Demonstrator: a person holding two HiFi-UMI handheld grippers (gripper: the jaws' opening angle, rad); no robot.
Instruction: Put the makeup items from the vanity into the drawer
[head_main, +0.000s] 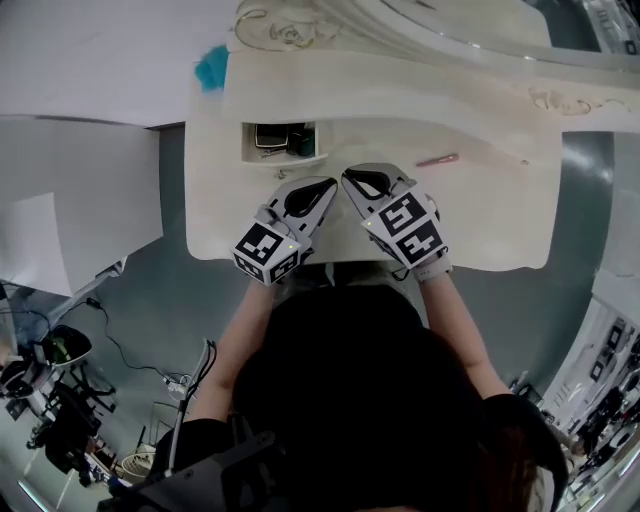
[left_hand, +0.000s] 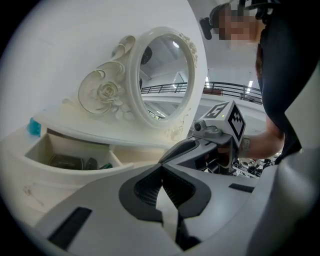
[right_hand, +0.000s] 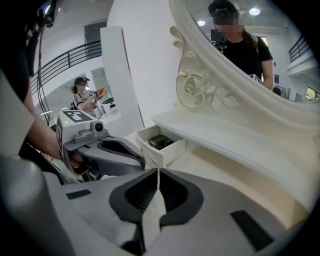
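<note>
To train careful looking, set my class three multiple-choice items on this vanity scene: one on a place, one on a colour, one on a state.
1. Where does the pink stick lie?
A on the vanity top, right of the drawer
B inside the drawer
C on the floor

2. What colour is the small thing at the left end of the shelf?
A red
B yellow
C teal

3. How does the drawer stand?
A shut
B open, with things in it
C open and empty

Answers:
1 A: the pink stick lies bare on the vanity top, apart from the drawer.
2 C: the small thing shows teal against the pale shelf.
3 B: the drawer is pulled out and dark items lie inside it.
</note>
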